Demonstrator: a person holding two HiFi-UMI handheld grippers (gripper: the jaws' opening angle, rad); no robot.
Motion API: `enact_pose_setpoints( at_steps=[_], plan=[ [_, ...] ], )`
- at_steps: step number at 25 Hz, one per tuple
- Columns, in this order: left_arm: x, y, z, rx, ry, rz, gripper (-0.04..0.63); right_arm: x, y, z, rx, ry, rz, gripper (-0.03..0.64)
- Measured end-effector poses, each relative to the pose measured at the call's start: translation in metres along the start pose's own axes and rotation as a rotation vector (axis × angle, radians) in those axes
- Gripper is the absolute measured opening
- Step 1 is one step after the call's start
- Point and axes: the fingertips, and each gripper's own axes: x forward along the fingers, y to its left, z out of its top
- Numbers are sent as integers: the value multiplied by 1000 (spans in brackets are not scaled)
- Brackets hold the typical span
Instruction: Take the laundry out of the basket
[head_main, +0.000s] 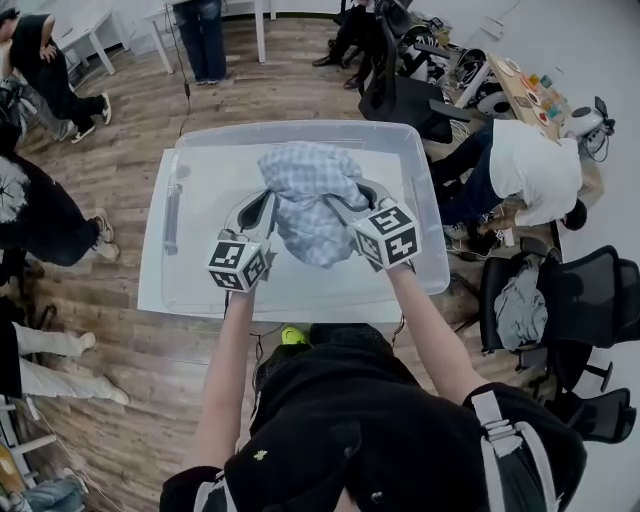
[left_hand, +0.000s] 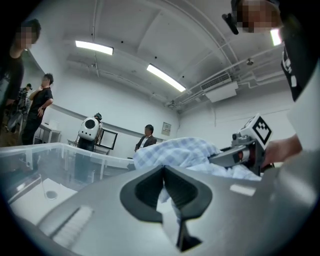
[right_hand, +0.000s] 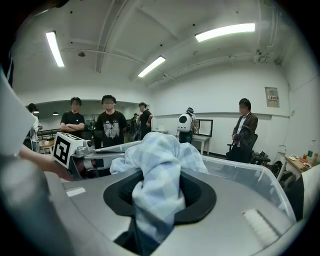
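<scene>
Head view has my left gripper (head_main: 266, 205) and right gripper (head_main: 348, 200) each clamped on the checked cloth (head_main: 305, 190), bunched above the middle of the clear basket (head_main: 300, 128); I judge it soft and light, best held by gathered folds.

Laundry (head_main: 305, 200): soft woven cloth, checked, matt, crumpled. Basket (head_main: 300, 128): clear plastic, smooth, glossy. Floor (head_main: 130, 350): wood planks, low sheen. Worktop (head_main: 152, 250): white, smooth, matt.

One cloth (head_main: 308, 200), one bin (head_main: 425, 190), two tools (head_main: 264, 205) (head_main: 347, 200)
</scene>
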Motion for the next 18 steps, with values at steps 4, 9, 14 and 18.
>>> enact_pose_setpoints(
  at_steps=[4,9,14,18],
  plan=[
    [-1,-4,20,20,-38,-12,8,-16,3,14,7,-46,-6,144],
    [-9,-9,39,32,-62,-25,8,-28,11,28,6,-89,0,146],
    [-19,-23,52,32,-72,-41,8,-42,19,35,1,-114,0,146],
    [-24,-28,53,19,-64,-46,8,-46,26,38,7,-125,6,146]
  ],
)
